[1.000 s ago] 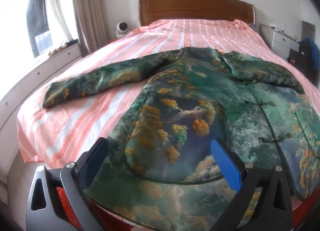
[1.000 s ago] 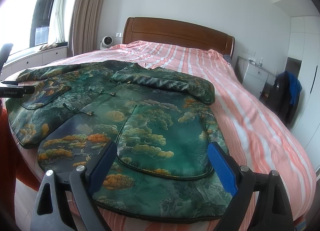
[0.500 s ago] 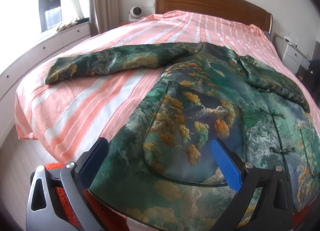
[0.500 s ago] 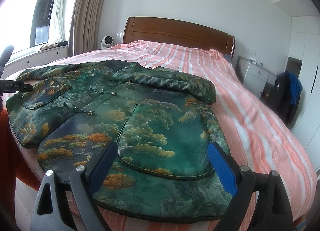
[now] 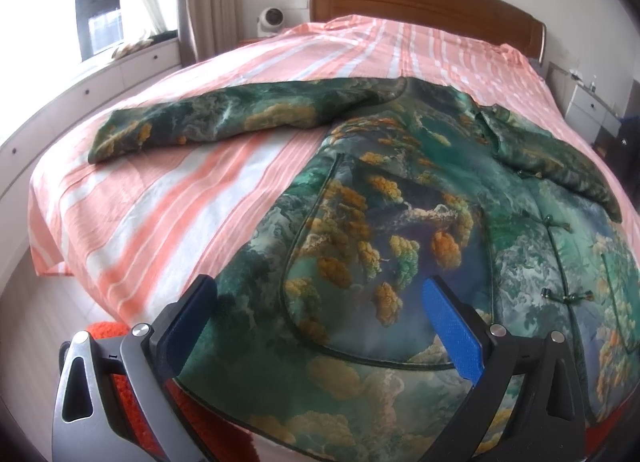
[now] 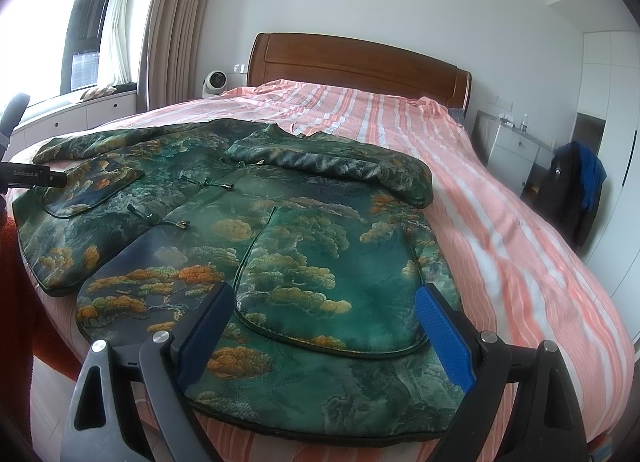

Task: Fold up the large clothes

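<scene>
With both my left hand-held gripper [image 5: 320,326] and right hand-held gripper [image 6: 324,326] wide and empty above the jacket's [image 6: 280,246] hem at the foot of the bed [image 6: 500,222], slick padded fabric could slip from a shallow pinch.

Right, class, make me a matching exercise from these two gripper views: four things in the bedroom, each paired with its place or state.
Things:
1. jacket
2. outstretched sleeve
3. folded sleeve
4. headboard

Places or states:
A. laid across the jacket's chest
B. at the far end of the bed
C. spread front-up on the striped sheet
D. lying straight out on the sheet

Pairs: 1-C, 2-D, 3-A, 4-B
</scene>
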Motion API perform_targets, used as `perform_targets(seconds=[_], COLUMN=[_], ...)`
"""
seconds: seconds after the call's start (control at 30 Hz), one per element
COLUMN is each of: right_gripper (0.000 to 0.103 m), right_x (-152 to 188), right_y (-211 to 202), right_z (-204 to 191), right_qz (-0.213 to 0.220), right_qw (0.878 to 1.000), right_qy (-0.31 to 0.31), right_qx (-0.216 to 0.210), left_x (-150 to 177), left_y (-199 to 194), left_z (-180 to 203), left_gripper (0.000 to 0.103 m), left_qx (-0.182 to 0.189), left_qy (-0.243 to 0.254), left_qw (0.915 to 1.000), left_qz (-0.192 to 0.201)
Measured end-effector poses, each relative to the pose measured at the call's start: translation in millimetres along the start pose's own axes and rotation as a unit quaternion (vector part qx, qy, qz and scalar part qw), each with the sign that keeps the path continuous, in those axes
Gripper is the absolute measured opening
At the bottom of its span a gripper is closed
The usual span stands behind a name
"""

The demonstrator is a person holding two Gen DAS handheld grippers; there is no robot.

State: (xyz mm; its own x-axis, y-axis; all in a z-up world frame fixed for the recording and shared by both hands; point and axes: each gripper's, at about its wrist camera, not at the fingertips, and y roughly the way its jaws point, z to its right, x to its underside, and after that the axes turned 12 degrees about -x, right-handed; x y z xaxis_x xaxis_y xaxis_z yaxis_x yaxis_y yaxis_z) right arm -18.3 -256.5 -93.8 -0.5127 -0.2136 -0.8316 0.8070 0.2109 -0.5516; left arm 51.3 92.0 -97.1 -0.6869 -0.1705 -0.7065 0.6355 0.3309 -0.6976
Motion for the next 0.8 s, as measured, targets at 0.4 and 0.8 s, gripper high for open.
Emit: perform_targets(seconds=[0.4, 0.8], right_gripper=[0.091, 0.091], right_x=[0, -1], right_y=[0, 0], right_z=[-1, 3], right_qz=[0.003, 0.008], right_qw=[1.0, 1.0], right_qy=[0.0, 0.005], right_qx=[0.0, -0.002], left_x=[-1, -75], left_y=[1, 72], left_z=[-1, -103], left_gripper=[0.102, 0.102], left_qx=[-0.001, 0.075], left_qy=[0.0, -0.161], left_qw=[1.0, 0.9814], left_qz=[-0.002, -0.073])
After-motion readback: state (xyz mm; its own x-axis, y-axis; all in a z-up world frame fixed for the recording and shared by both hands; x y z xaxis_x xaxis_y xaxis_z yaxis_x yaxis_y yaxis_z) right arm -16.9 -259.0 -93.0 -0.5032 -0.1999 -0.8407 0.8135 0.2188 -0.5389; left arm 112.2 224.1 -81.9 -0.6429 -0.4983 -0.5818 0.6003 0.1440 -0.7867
